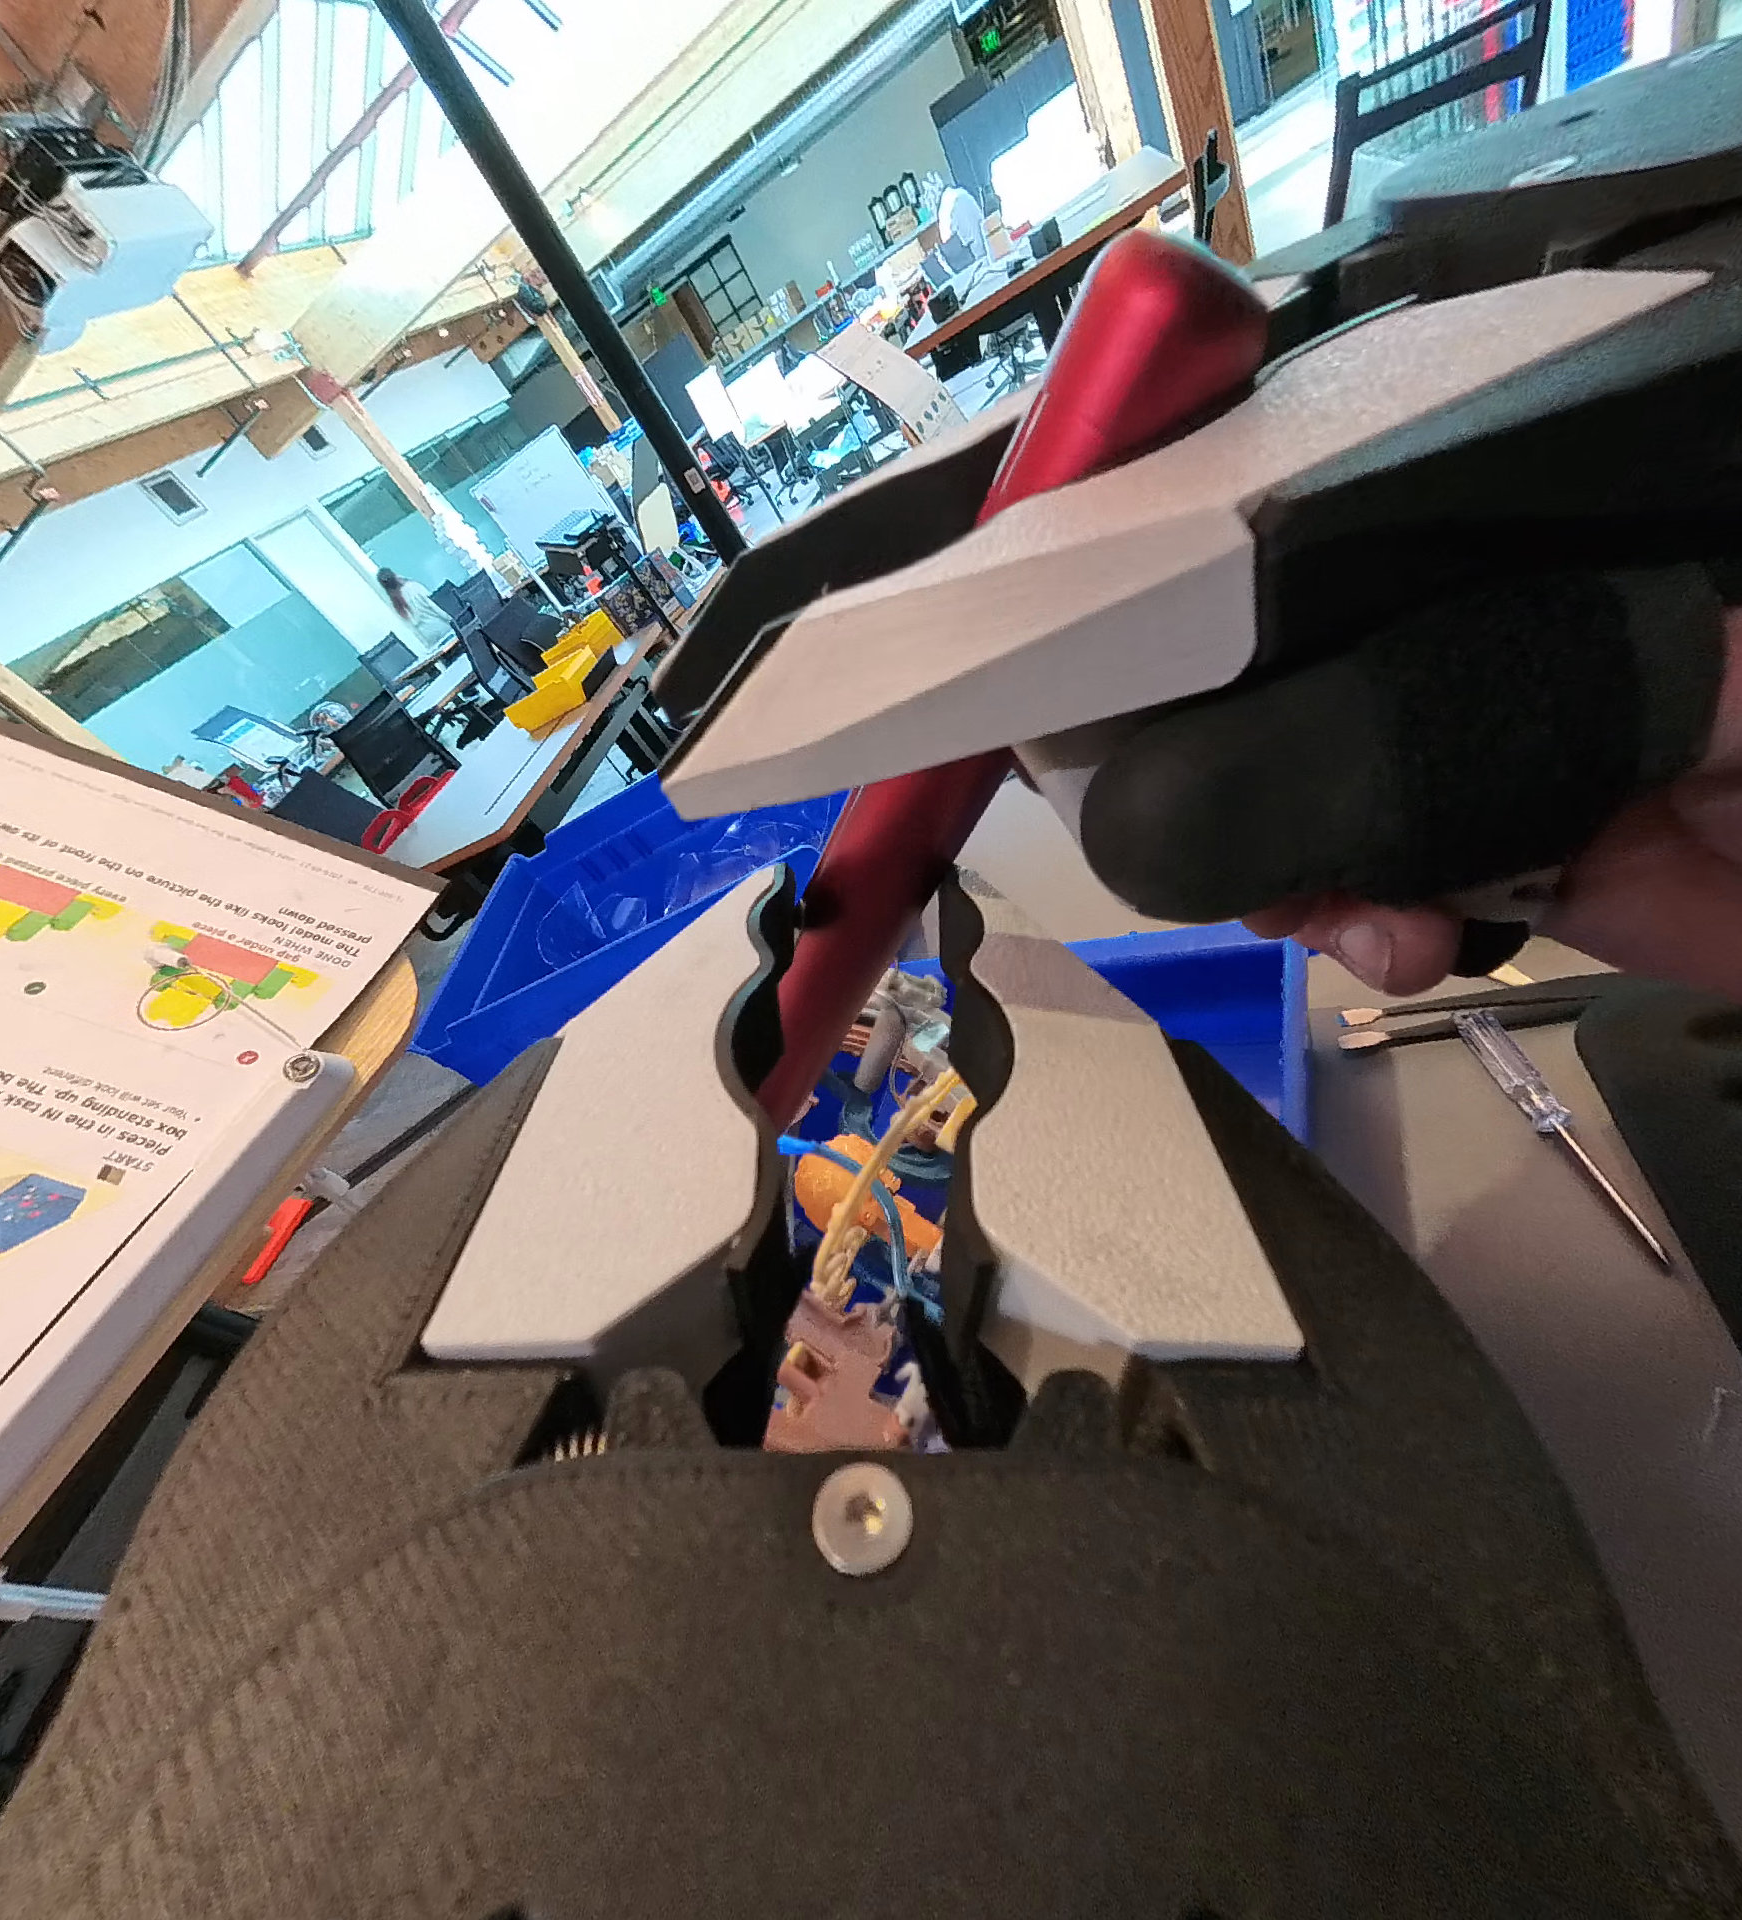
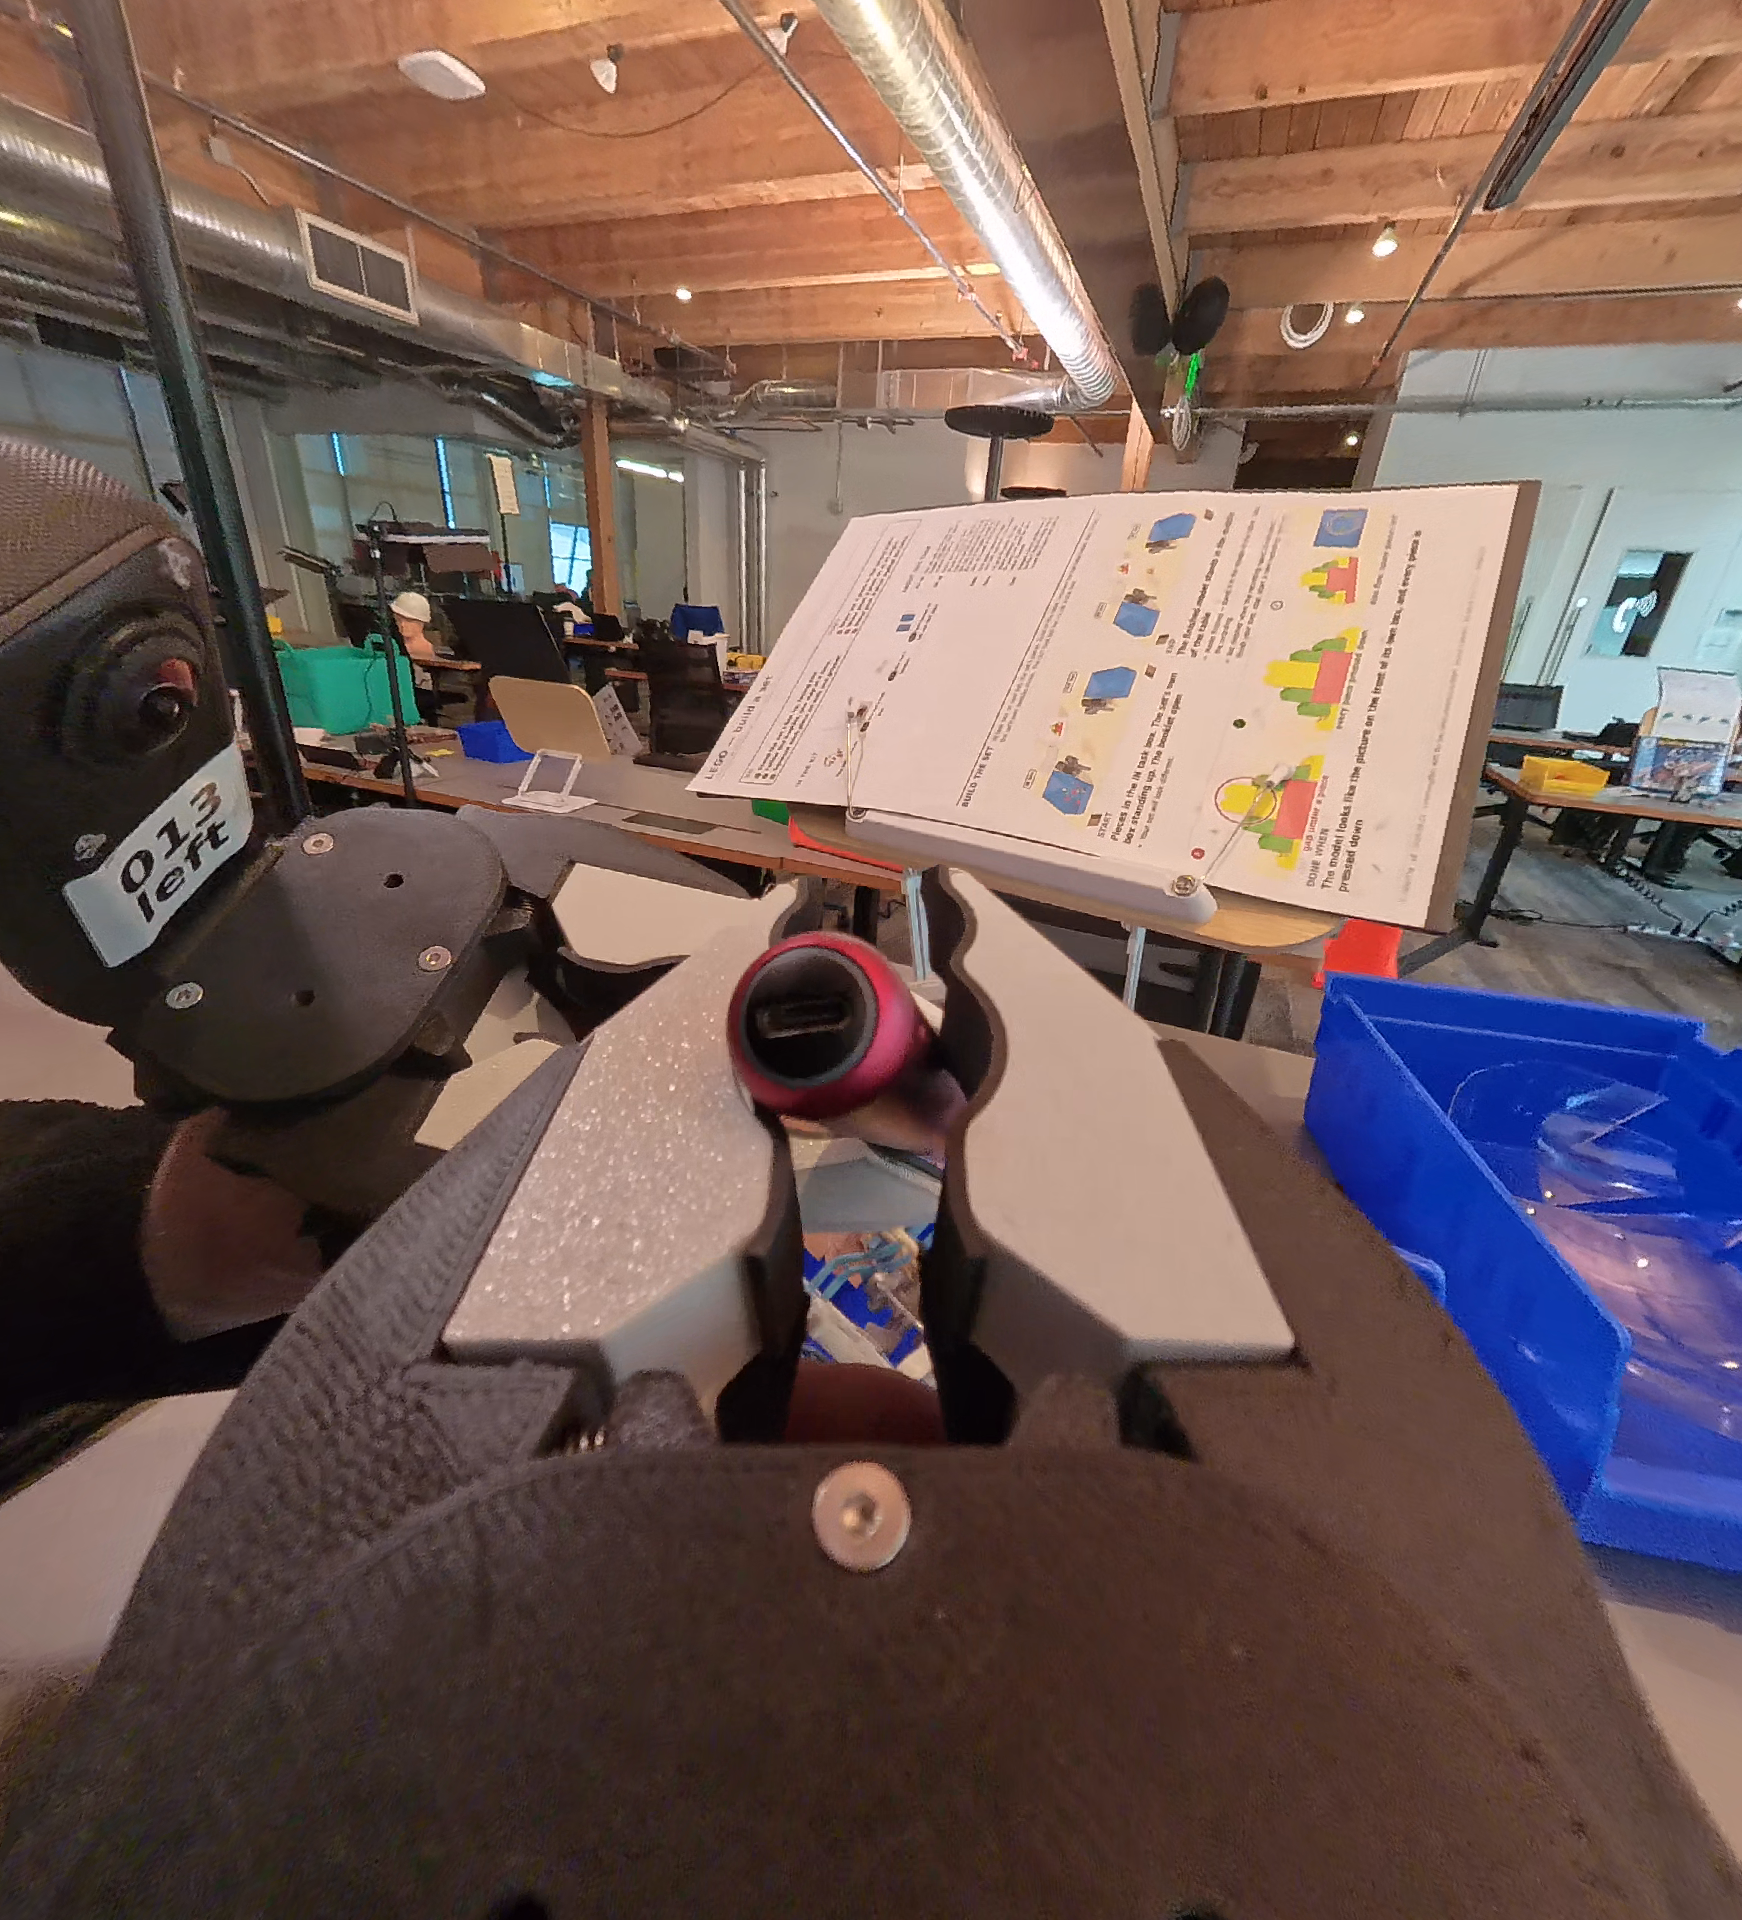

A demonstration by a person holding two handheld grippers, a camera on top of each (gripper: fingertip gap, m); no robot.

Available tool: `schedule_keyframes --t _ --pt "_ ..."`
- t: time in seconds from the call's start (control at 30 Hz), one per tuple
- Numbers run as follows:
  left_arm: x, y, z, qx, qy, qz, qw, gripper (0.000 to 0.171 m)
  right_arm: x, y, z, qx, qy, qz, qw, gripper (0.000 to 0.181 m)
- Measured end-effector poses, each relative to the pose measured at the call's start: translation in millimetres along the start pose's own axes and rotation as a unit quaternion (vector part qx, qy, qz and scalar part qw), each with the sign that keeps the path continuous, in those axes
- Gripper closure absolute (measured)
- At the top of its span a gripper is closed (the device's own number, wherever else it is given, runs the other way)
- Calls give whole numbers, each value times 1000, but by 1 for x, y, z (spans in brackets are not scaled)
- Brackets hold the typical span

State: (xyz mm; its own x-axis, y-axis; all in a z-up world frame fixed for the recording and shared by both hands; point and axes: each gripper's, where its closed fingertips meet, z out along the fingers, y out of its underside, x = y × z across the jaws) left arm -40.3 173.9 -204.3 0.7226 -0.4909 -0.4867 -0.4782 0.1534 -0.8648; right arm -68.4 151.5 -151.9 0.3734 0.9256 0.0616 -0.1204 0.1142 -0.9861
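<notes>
Right gripper (image 2: 867, 1039) was clamped on a red metallic pen-shaped tool (image 2: 825, 1023), its butt end with a socket facing the right wrist camera. In the left wrist view the same tool (image 1: 1106, 384) ran slantwise down from the right gripper (image 1: 742, 675) and its lower part passed between the left gripper's own fingers.

Left gripper (image 1: 867, 935): fingers stood close together around the tool's lower shaft near their tips; whether the pads pressed on it could not be told. Seen through the narrow gap below was a small assembly (image 1: 867, 1195) of orange, yellow-wired and pinkish parts, largely hidden by both fingers and the tool.

A gloved hand (image 1: 1469, 790) held the right gripper and blocked the upper right of the left wrist view; the left gripper's body with its camera (image 2: 129, 707) filled the left of the right wrist view.

Surroundings:
- blue bin (image 2: 1469, 1195) just right of the grippers, holding clear plastic (image 2: 1698, 1226); it also showed behind the left fingers (image 1: 555, 935).
- instruction sheet on a slanted stand (image 2: 1158, 675), just beyond the gripper tips; at left in the left wrist view (image 1: 119, 935).
- slim clear-handled screwdriver (image 1: 1542, 1112) and two thin flat-tipped tools (image 1: 1418, 1018) lying on the grey table (image 1: 1469, 1299), right of the left gripper.
</notes>
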Motion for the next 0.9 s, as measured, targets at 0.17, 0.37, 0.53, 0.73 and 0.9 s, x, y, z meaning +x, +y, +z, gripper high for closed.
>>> schedule_keyframes --t 0.17,0.37,0.53,0.73,0.9 --pt "0 2 0 -5 0 3 1000 146 1 2 0 -3 5 1 1000 162" --pt "-3 4 3 -7 -1 -7 1000 146 6 4 2 -10 0 25 1000 161" --pt "-6 5 8 -15 -1 -14 1000 146 15 5 4 -8 -10 71 997 162" --pt "-9 5 11 -16 -5 -25 1000 146 17 6 7 -17 -15 68 997 162" --pt "-13 7 9 -10 2 -30 1000 146 14 7 12 -24 -12 47 999 162"
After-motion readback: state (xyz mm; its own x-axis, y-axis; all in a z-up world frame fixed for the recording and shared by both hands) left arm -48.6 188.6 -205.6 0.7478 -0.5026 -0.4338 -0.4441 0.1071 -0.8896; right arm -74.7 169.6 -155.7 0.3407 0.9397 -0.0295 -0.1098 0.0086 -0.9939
